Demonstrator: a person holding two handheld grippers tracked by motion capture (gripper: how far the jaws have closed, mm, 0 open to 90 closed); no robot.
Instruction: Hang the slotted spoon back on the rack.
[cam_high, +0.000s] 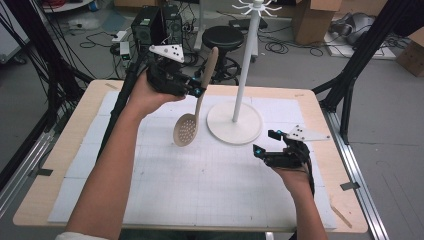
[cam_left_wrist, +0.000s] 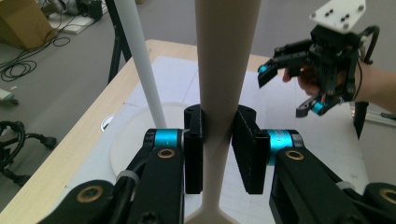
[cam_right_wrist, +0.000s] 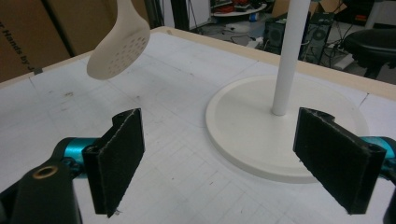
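Count of things on and around the table

On the table (cam_high: 60, 165) lie one white gridded mat (cam_high: 200, 185), one white stand (cam_high: 235, 122) at 1 o'clock with a single pole, and one beige slotted spoon (cam_high: 192, 117) at 11 o'clock, raised above the mat. Two hands reach in, each carrying one gripper: the left gripper (cam_high: 197, 91) at 11 o'clock, the right gripper (cam_high: 263, 142) at 3 o'clock. Beyond the far edge stand one black stool (cam_high: 223, 37) at 12 o'clock and two black boxes (cam_high: 156, 25) just left of it.

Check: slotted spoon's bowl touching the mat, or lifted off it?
Apart. The right gripper view shows the spoon bowl hanging clear above the mat; the left gripper holds its handle.
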